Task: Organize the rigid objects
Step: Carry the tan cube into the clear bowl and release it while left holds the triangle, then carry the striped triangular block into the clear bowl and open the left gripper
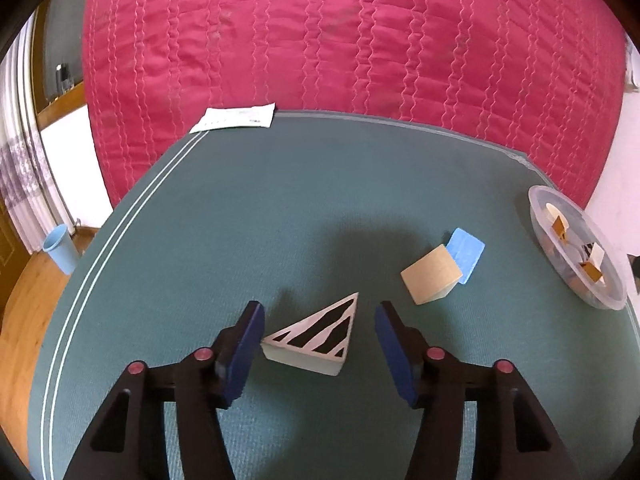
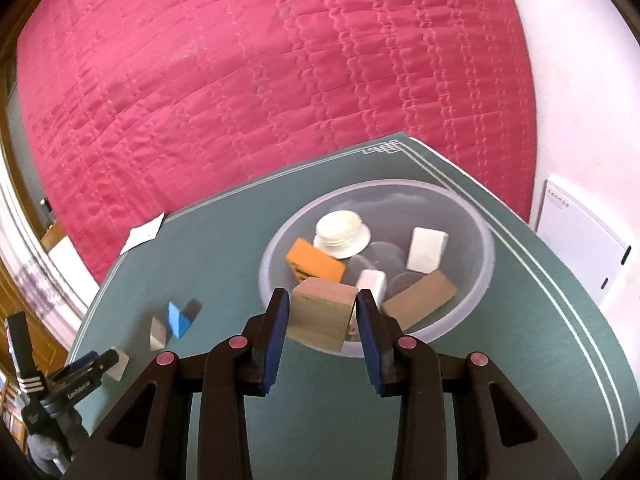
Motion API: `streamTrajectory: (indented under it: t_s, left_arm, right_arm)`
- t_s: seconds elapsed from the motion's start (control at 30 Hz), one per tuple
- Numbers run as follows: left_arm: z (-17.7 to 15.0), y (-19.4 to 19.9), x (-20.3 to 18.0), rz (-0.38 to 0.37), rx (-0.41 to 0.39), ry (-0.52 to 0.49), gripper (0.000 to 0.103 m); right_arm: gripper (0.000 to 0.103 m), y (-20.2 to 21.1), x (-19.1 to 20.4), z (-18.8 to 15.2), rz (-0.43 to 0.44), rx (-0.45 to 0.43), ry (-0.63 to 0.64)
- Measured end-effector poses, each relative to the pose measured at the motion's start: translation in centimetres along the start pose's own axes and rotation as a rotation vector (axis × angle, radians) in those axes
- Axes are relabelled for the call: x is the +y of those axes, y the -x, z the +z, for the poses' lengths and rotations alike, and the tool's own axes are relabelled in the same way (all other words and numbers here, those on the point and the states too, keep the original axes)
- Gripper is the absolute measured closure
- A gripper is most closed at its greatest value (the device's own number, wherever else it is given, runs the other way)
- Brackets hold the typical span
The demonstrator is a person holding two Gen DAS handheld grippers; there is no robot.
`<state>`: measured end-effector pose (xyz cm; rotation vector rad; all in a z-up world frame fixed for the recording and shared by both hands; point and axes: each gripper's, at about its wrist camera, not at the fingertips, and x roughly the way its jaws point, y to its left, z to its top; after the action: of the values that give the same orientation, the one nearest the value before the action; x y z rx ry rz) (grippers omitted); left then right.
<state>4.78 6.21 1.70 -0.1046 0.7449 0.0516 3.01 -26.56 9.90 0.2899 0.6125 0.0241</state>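
A triangular block (image 1: 316, 336) with black and white stripes on top lies on the green mat (image 1: 240, 220), between the jaws of my left gripper (image 1: 319, 312). The left pad (image 1: 250, 336) meets one corner; the right pad stands apart, so the gripper is open. To the right lie a tan block (image 1: 430, 276) and a blue block (image 1: 466, 254). My right gripper (image 2: 322, 298) is shut on a wooden cube (image 2: 322, 316), held above the near rim of a clear bowl (image 2: 276, 240). The bowl holds an orange block (image 2: 316, 264), a white hat-shaped piece (image 2: 342, 232) and several other blocks.
A pink quilted bed (image 1: 340, 40) rises behind the mat. A white paper slip (image 1: 236, 118) lies on the mat's far corner. A blue cup (image 1: 60, 248) stands on the wooden floor to the left. A white booklet (image 2: 576, 232) lies right of the mat.
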Motion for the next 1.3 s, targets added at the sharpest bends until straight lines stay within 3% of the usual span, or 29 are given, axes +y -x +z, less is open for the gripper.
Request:
streamTrajectory:
  t_s: [0.27,0.4,0.43,1.03,1.3]
  left_arm:
    - [-0.5,-0.8,0.1,0.005,0.039,0.001,0.046]
    - [-0.6,-0.8,-0.1,0.010,0.040,-0.016,0.051]
    - [-0.6,-0.9,-0.2,0.009,0.042,-0.020,0.054]
    - [-0.5,0.2,-1.4,0.035,0.006,-0.030,0.055]
    - [-0.1,1.5,-5.1,-0.024,-0.006,-0.095,0.055]
  right_arm:
    - [0.067,-0.5,-1.4,1.2,-0.050,-0.036,-0.006]
    - [0.052,-1.2,-2.5,1.5,-0.089,-0.052,-0.021]
    - [0.052,-1.3,-2.7,1.5,-0.092,-0.050,-0.027]
    - [0.052,-1.3,-5.1,-0.2,-0.198,-0.084,-0.087]
    - [0.052,-0.6,-7.0,0.0,-0.215,-0.106,-0.156]
